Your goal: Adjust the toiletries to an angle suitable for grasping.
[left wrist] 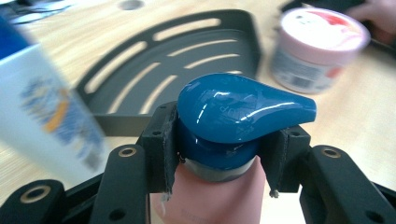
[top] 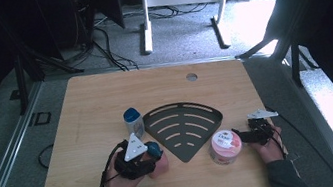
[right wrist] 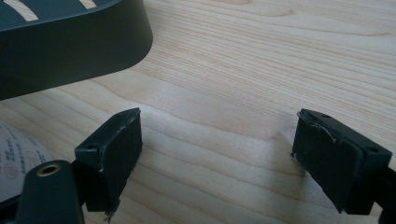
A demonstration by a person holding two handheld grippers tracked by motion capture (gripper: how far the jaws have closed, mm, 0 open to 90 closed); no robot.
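Observation:
A pink pump bottle with a glossy blue pump head (left wrist: 243, 116) stands near the table's front left, also seen as the bottle (top: 157, 161) in the high view. My left gripper (left wrist: 219, 158) is shut on it, both pads pressing the blue collar under the head; that same left gripper (top: 150, 158) is held by a hand at the front edge. My right gripper (right wrist: 217, 149) is open over bare wood, nothing between its pads. In the high view the right gripper (top: 241, 136) lies just right of a pink jar (top: 225, 146).
A dark slotted corner rack (top: 186, 148) lies flat mid-table, its rim (left wrist: 252, 37) beyond the bottle and its wall (right wrist: 70, 56) ahead of the right gripper. A white bottle with a blue cap (top: 133, 121) stands left of it. The pink jar (left wrist: 317, 46) sits by the rack's right corner.

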